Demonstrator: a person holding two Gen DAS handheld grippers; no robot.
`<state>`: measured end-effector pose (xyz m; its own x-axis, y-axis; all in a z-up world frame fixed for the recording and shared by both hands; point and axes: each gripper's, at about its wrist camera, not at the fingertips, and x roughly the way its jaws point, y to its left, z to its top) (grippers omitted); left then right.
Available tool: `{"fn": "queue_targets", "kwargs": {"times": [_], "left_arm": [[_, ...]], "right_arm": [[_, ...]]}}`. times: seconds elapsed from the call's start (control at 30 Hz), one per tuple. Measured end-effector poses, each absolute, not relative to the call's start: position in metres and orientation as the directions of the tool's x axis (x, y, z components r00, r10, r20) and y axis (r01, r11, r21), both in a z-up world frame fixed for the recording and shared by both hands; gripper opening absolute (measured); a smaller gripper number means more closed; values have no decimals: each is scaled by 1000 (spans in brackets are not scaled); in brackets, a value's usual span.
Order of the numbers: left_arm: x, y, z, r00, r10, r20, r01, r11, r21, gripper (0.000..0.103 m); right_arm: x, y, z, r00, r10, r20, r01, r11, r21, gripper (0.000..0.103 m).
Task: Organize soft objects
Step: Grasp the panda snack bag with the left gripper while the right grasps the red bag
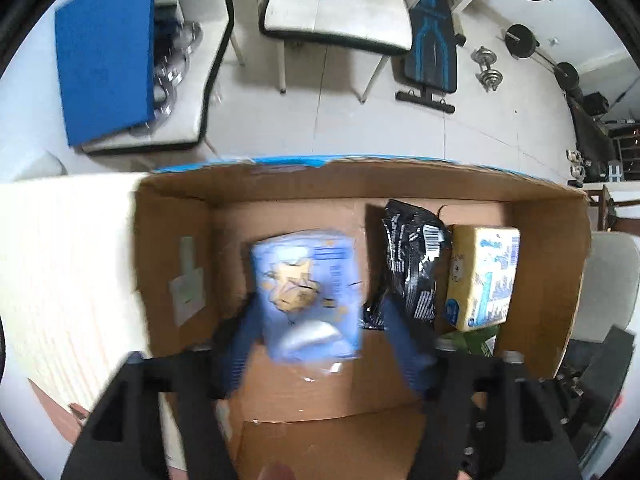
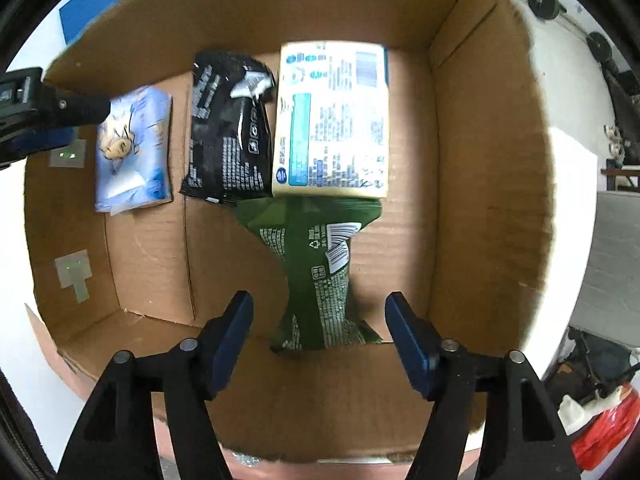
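Observation:
A cardboard box (image 1: 172,216) (image 2: 488,184) holds several soft packs. A light blue tissue pack (image 1: 308,292) (image 2: 134,152) lies at the left of the box floor, between the open fingers of my left gripper (image 1: 320,308); the jaws stand wide on either side of it. A black pouch (image 1: 412,256) (image 2: 228,128) and a yellow tissue pack (image 1: 484,276) (image 2: 332,120) lie beside it. A green pouch (image 2: 316,256) (image 1: 476,340) lies in front of the yellow pack. My right gripper (image 2: 320,312) is open above the green pouch's near end, holding nothing.
The box sits on a white table (image 1: 60,264). White chairs (image 1: 336,4), a blue board (image 1: 104,52), a weight bench (image 1: 434,48) and dumbbells (image 1: 486,68) stand on the floor behind. A red object (image 2: 604,428) lies at the right.

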<state>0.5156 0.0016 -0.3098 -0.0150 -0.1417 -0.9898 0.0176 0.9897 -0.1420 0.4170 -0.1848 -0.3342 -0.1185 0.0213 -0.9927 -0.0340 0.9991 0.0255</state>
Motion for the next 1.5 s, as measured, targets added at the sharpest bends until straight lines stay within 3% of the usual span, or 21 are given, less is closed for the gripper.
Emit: {"fn": "queue_targets", "kwargs": {"times": [0.07,0.1,0.17,0.3,1.13,1.3,1.5], "left_arm": [[504,-1,-295,26,-129,-991,41,991,-128,85],[497,-2,-288,47,-118,-992,54,992,-115,87],[484,-4,-280,79,-96,-992,74,993,-90,96],[452,-8,-266,148,-54,-988,88,995,-41,97],[279,1,-160,439,-88,-894,-9,995,-103,97],[254,7,-184,399,-65,-915,-40,995,-89,97],[243,12,-266,222,-32,-974,-71,996,-49,97]], "right_arm": [[414,-184,-322,-96,14,-995,-44,999,18,83],[412,-185,-317,-83,17,-996,-45,999,21,95],[412,-184,-311,-57,18,-998,-47,999,20,102],[402,-182,-295,5,-8,-1000,-64,998,-8,103],[268,-182,-158,369,25,-929,-53,999,6,103],[246,-185,-186,281,107,-954,-54,994,96,103],[242,-188,-279,101,173,-980,6,985,174,102]]}}
